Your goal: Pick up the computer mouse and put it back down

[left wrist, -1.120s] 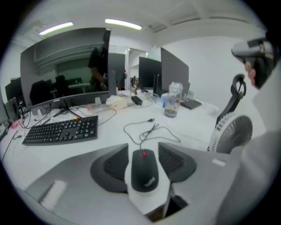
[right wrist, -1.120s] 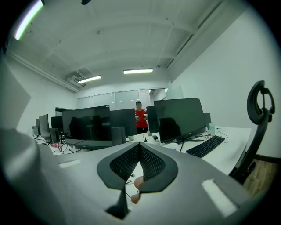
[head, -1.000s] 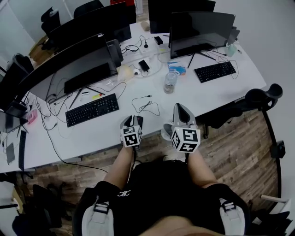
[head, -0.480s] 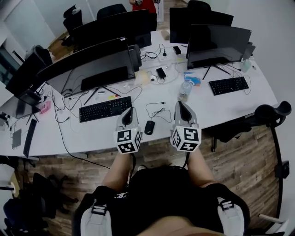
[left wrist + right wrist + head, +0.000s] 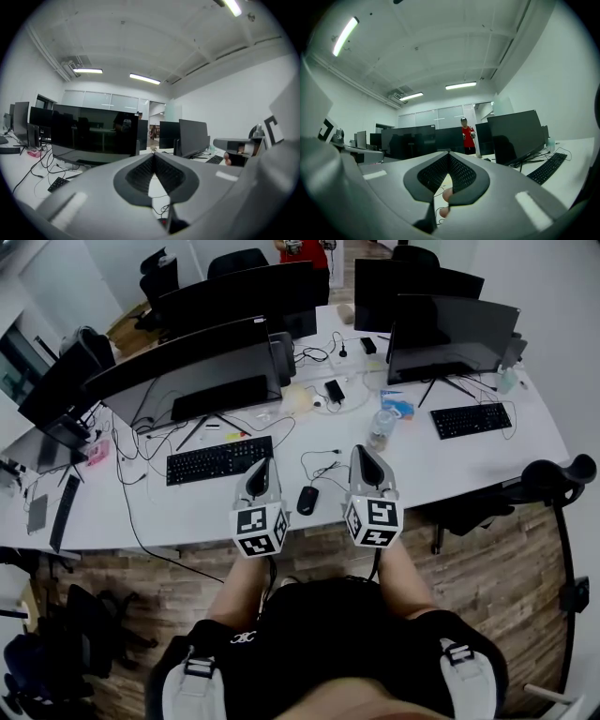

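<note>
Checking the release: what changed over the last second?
The left gripper rose from the desk edge, shut and empty; the mouse, hidden before, now lies in view between it and the right gripper. Keyboard, cable and bottle stayed put.

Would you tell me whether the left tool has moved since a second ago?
Yes. The left tool has shifted left against the keyboard, so the mouse now shows to its right, and it looks lifted toward the camera.

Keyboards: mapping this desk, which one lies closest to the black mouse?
The left keyboard, in front of the wide monitor; the right-end keyboard sits much farther from the mouse.
</note>
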A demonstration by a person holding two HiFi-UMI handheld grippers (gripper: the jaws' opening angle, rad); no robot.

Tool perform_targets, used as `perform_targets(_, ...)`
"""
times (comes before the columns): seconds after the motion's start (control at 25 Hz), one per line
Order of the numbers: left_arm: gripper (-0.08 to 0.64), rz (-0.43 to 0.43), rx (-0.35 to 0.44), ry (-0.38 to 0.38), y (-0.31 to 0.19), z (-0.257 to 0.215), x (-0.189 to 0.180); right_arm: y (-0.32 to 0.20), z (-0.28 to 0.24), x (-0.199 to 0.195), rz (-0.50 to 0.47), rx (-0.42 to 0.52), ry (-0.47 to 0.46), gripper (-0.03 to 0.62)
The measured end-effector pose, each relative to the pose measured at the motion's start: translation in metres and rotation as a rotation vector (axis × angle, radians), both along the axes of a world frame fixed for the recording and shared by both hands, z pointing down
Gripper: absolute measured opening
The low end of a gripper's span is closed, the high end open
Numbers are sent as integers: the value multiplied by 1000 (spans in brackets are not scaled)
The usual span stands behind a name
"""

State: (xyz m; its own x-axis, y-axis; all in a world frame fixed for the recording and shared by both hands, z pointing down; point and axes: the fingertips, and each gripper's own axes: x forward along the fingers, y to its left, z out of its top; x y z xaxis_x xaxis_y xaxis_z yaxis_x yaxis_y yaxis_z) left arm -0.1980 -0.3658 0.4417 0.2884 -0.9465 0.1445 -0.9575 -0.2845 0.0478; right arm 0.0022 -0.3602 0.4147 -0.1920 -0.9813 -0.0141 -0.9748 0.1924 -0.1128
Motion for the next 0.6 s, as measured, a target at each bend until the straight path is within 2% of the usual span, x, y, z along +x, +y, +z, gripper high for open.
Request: perform_targets(0.6, 55, 4, -18, 22, 4, 7, -1, 6, -1, 0, 27, 10, 10, -2)
